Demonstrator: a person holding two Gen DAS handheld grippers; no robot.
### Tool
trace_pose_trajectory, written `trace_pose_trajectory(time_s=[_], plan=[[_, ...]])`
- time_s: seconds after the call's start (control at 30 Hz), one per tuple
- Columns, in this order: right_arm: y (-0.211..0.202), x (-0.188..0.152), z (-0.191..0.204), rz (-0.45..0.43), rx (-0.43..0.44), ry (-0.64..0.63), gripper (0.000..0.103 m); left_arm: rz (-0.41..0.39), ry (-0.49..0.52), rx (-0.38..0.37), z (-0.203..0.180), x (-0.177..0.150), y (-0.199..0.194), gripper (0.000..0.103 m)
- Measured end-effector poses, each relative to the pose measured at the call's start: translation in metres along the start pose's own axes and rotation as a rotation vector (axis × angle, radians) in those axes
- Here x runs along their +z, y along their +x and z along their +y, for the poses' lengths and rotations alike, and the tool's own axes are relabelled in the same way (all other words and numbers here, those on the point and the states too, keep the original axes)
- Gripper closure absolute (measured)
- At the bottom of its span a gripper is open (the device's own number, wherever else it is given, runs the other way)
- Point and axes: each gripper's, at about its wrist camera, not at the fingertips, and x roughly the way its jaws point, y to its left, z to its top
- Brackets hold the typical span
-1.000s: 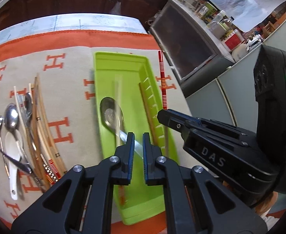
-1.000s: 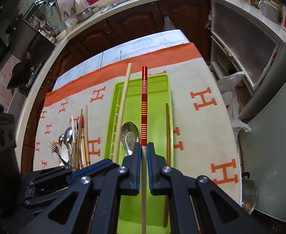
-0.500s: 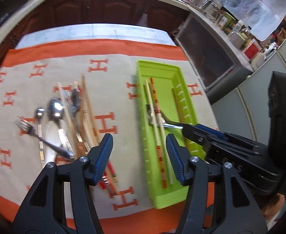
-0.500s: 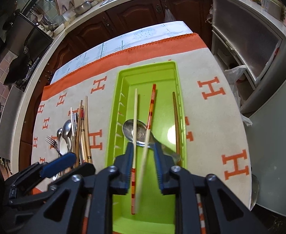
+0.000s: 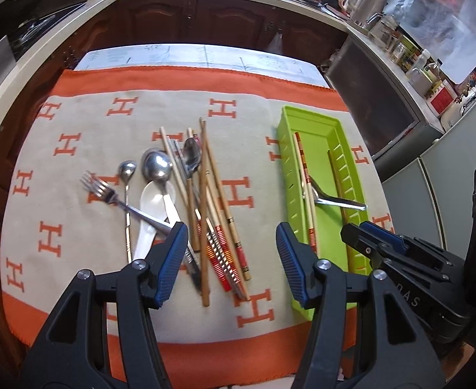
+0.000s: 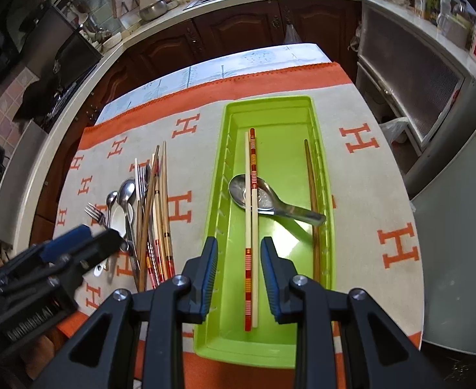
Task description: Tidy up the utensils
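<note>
A lime green tray (image 6: 322, 175) lies on the cloth and holds a pair of red-banded chopsticks (image 6: 250, 227), a steel spoon (image 6: 270, 202) and a brown chopstick (image 6: 312, 194). My right gripper (image 6: 239, 275) is open and empty above the tray's near end. The tray also shows in the left wrist view (image 5: 348, 175). My left gripper (image 5: 231, 259) is wide open and empty above a pile of chopsticks (image 5: 212, 207), spoons (image 5: 156, 167), a fork (image 5: 100, 191) and a white spoon (image 5: 152, 207).
A beige cloth (image 5: 75, 149) with orange H marks and an orange border covers the table. Dark wooden cabinets (image 6: 238, 32) and a counter stand behind. A glass-door cabinet (image 6: 406, 74) and grey units stand to the right.
Both grippers opened and let go: the red-banded chopsticks now lie in the tray across the spoon. My left gripper has swung left over the loose pile. My right gripper has drawn back.
</note>
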Motion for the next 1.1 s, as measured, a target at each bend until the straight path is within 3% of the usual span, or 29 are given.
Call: trace_pose_trajectory(time_s=[0.43,0.73,1.0,1.1], plan=[[-0.004,-0.011,0.026,0.003,-0.019,-0.041,0.076,-0.061,-0.003,0.033,0.029,-0.013,-0.028,0.05],[-0.006,-0.013,0.047,-0.01,-0.031,-0.098,0.076,-0.113,-0.014,0.107,0.063,-0.014,-0.043,0.05],[0.007,-0.009,0.064,0.026,0.008,-0.129,0.076,-0.095,-0.025,0.108,0.083,-0.009,-0.035,0.05],[0.016,-0.003,0.072,0.051,0.059,-0.136,0.076,-0.086,0.001,0.101,0.08,-0.007,-0.027,0.05]])
